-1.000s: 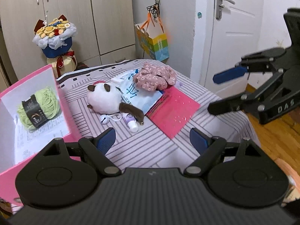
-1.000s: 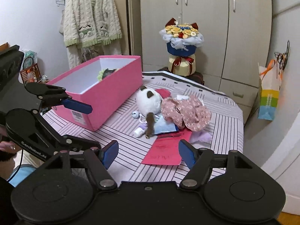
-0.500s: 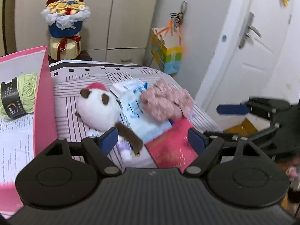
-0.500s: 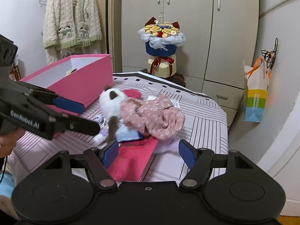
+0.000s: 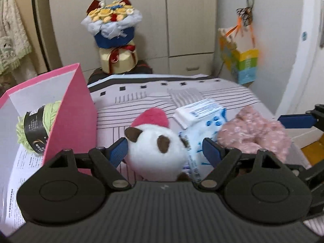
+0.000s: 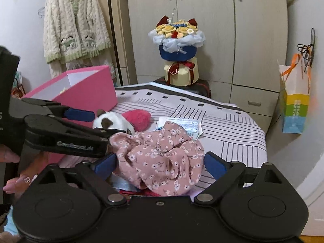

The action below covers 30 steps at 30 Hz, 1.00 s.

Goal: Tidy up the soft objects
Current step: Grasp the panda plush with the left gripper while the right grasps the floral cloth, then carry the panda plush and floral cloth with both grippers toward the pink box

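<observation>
A white plush toy [image 5: 158,151] with brown ears and a pink hat lies on the striped bedspread [image 5: 141,101]. My left gripper [image 5: 165,148] is open, with its fingers on either side of the plush. A pink floral cloth [image 6: 160,160] lies bunched to the right of it. My right gripper [image 6: 160,163] is open around the cloth. The cloth also shows in the left wrist view [image 5: 255,131], and the plush in the right wrist view [image 6: 113,121]. An open pink box [image 5: 73,117] at the left holds green yarn [image 5: 36,129].
A blue-and-white packet [image 5: 202,121] lies between plush and cloth. A flower bouquet [image 6: 178,50] stands behind the bed by the wardrobe. A paper gift bag [image 6: 295,101] hangs at the right. A knitted cardigan [image 6: 75,30] hangs at the left.
Both grippers have moved forward and down over the bed. The left now straddles the plush, the right straddles the floral cloth. Both stay open.
</observation>
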Each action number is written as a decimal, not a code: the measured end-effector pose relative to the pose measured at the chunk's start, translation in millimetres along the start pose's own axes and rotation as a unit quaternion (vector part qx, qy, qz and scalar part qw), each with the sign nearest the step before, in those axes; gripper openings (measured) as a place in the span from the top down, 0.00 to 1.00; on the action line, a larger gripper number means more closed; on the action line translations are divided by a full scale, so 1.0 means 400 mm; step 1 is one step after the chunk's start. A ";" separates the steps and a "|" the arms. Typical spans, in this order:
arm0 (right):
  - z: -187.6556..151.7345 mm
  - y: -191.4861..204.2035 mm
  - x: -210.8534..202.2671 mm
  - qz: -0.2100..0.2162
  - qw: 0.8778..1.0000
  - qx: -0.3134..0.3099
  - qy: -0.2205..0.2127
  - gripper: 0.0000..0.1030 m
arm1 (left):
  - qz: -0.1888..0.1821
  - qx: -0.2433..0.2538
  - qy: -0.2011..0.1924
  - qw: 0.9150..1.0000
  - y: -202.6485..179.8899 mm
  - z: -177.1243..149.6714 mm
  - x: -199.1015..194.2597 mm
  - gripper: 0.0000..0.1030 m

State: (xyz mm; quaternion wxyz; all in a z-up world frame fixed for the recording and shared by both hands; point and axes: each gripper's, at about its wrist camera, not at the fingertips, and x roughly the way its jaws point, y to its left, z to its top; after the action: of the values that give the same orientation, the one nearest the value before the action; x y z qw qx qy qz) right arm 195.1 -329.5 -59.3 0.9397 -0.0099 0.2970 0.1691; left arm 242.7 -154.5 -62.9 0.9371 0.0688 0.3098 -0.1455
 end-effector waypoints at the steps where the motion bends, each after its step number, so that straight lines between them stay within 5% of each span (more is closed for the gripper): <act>1: -0.001 -0.002 0.009 0.000 1.000 0.000 0.002 0.07 | 0.008 0.003 0.001 1.000 -0.001 0.000 0.009 0.22; 4: -0.007 -0.012 0.028 0.007 1.000 0.003 0.001 0.08 | 0.041 0.008 -0.002 0.999 -0.004 -0.007 0.023 0.22; 8: -0.019 -0.018 0.039 0.013 1.000 0.006 -0.001 0.17 | 0.042 0.016 0.013 0.999 -0.008 -0.016 0.043 0.21; 12: -0.027 -0.014 0.029 0.028 0.999 0.005 -0.017 0.42 | 0.049 0.012 0.019 0.999 -0.012 -0.027 0.059 0.29; 15: -0.031 0.014 0.009 0.001 0.999 -0.035 -0.032 0.62 | 0.047 -0.009 0.016 0.999 0.001 -0.029 0.060 0.32; 21: -0.030 0.055 -0.040 -0.045 0.993 -0.089 -0.061 0.68 | 0.044 -0.030 0.001 0.999 0.018 -0.042 0.030 0.36; 30: -0.033 0.109 -0.126 -0.073 0.988 -0.096 -0.092 0.68 | -0.017 -0.048 -0.033 0.998 0.031 -0.066 -0.088 0.36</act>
State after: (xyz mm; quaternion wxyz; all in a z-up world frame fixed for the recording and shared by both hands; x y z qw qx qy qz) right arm 135.2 -305.5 -38.2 0.9676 -0.1056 0.1901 0.1283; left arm 204.9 -128.9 -62.3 0.9463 0.0135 0.2866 -0.1488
